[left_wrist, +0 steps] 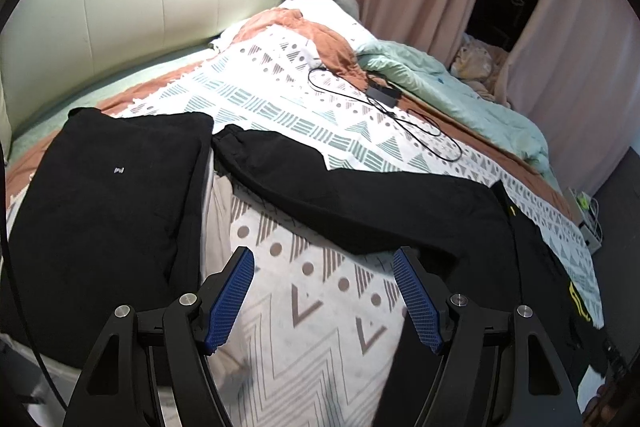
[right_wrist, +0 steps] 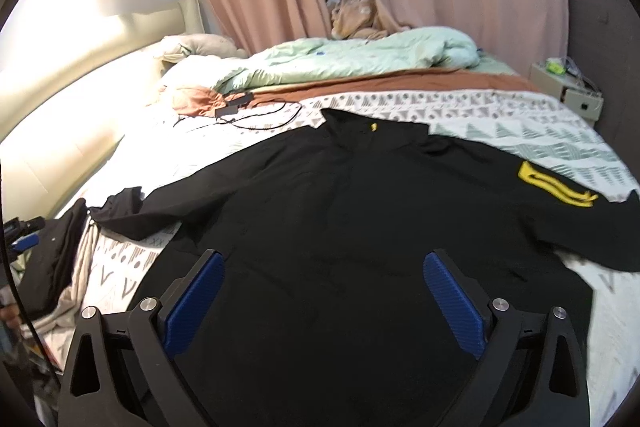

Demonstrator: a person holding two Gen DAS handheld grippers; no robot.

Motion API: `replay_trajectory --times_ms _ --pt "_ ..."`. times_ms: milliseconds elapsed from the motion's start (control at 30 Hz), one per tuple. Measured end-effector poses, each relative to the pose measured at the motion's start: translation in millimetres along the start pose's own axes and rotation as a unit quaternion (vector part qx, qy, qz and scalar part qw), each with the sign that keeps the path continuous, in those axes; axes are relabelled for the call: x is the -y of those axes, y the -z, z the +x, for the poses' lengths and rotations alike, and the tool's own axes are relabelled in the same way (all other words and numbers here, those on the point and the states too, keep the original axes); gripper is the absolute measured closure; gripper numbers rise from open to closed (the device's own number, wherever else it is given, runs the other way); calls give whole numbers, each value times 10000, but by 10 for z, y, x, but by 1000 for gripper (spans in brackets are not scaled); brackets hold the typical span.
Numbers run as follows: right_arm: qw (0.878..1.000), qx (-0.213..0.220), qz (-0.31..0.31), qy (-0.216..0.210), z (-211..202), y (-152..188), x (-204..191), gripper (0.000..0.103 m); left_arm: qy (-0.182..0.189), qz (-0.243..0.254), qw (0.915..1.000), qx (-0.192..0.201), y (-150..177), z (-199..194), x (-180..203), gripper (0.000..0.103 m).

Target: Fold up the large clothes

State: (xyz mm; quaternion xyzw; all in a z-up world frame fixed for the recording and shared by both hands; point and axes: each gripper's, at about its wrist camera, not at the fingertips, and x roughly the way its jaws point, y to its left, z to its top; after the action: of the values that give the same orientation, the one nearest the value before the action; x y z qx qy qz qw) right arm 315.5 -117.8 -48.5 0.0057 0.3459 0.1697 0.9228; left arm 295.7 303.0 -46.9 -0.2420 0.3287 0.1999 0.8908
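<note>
Black jacket spread flat on the patterned bedspread.
Right gripper hovers spread above the jacket's hem; left gripper, spread too, faces its sleeve.

Left gripper hovers, jaws apart, over a patterned bedspread, between a folded black garment and a black shirt's outstretched sleeve.
</note>
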Motion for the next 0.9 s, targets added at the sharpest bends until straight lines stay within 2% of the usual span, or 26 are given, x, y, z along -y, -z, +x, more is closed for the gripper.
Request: replay_trajectory --times_ms 100,267,367,433,500,600,667,700,733,767,833,900 --pt "9992 -226 156 -294 252 -78 35 11 -16 -67 9999 -79 -174 199 19 30" --pt "9985 -401 55 -355 558 -166 37 16 -190 -266 9987 -396 -397 633 -14 30" --pt "9983 -464 105 -337 681 -174 68 17 -386 -411 9968 -565 -468 922 -64 30" --pt "9977 -527 212 -370 761 -167 94 21 -592 -520 9943 -712 -498 1125 -117 37" --pt "9971 -574 304 -394 831 -156 115 23 -714 -648 9919 -822 -517 1293 -180 37" --pt "9958 -690 395 -456 940 -143 96 33 -979 -836 9869 -976 -548 1588 -286 37" --pt "9948 -748 450 -528 1000 -138 59 35 -1181 -877 9825 -1143 -561 1788 -354 37" --pt "9944 -766 455 -563 1029 -143 24 37 -1323 -944 9790 -1230 -559 1879 -404 45" --pt "9942 -780 442 -592 1054 -150 -16 40 -1375 -1035 9767 -1282 -554 1938 -452 58" --pt "9941 -790 432 -612 1069 -150 -43 42 -1366 -1166 9746 -1335 -547 1997 -511 65" --pt "9931 -844 421 -702 1128 -158 -131 48 -1276 -1384 9729 -1340 -540 2062 -613 93" --pt "9918 -899 439 -799 1192 -163 -210 53 -1163 -1505 9739 -1240 -559 2012 -632 97"
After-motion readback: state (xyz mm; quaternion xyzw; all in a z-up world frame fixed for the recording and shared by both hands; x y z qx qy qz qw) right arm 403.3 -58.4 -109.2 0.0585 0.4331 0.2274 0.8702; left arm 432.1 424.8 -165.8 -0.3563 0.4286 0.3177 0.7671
